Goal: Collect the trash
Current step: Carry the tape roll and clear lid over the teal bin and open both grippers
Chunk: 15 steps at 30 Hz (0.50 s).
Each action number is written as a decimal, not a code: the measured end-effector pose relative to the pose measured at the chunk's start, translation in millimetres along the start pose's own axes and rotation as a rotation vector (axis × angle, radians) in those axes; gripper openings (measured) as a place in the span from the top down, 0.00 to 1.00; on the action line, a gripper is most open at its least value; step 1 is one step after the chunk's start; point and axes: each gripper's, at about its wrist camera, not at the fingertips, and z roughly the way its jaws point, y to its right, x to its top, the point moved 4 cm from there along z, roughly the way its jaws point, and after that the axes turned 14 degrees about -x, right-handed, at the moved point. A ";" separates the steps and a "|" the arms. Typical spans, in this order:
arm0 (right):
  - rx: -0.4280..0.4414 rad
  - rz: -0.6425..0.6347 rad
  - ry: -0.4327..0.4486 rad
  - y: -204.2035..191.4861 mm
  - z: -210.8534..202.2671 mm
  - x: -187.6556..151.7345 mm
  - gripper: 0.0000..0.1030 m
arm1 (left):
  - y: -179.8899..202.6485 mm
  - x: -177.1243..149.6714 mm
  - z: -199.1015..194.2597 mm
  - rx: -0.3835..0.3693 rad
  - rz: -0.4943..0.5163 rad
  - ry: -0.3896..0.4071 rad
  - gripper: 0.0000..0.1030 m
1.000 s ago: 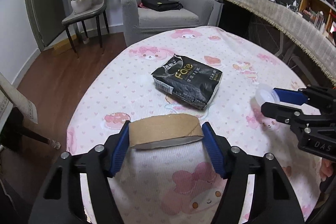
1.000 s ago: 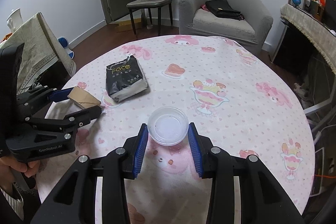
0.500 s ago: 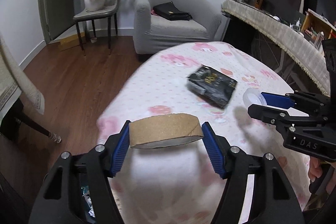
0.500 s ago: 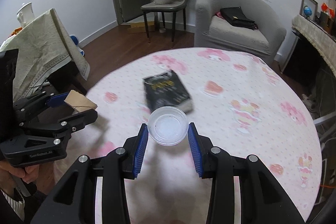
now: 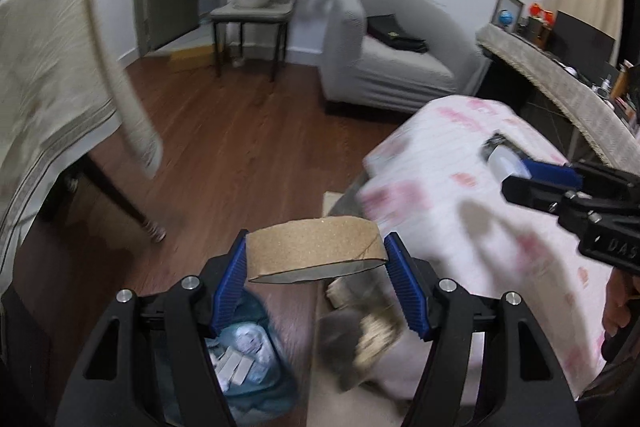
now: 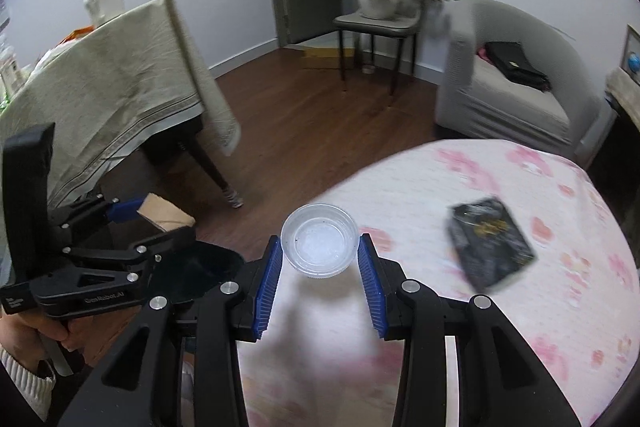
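Both hand-held grippers have swung left since a second ago, off the middle of the pink-patterned surface (image 6: pixel 520 211) toward its edge; the left one now hangs over the wooden floor (image 5: pixel 224 155).

Far left stands a cloth-draped table (image 6: pixel 104 87). The left hand-held gripper (image 5: pixel 316 263) clamps the flattened cardboard roll (image 5: pixel 314 247) between its blue pads (image 5: pixel 230 277), and the roll hangs in the air above a trash bin (image 5: pixel 248 359) lined with a bluish bag holding white scraps. The picture there is blurred.

The right hand-held gripper (image 6: pixel 319 267) pinches the clear plastic lid (image 6: pixel 319 245) by its rim, held over the near edge of the surface. Further right, the black packet (image 6: pixel 490 247) lies flat on the surface, apart from both grippers. A grey armchair (image 6: pixel 516 87) stands behind.
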 end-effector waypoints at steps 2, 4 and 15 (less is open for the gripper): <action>0.010 -0.014 -0.003 -13.3 2.2 2.7 0.62 | -17.0 -8.6 -4.7 0.008 -0.034 -0.010 0.33; 0.020 -0.023 -0.004 -24.2 3.1 5.1 0.62 | -33.2 -18.4 -7.6 0.019 -0.060 -0.026 0.33; 0.102 -0.087 -0.002 -96.9 8.0 19.2 0.62 | -104.6 -73.2 -17.3 0.107 -0.140 -0.143 0.33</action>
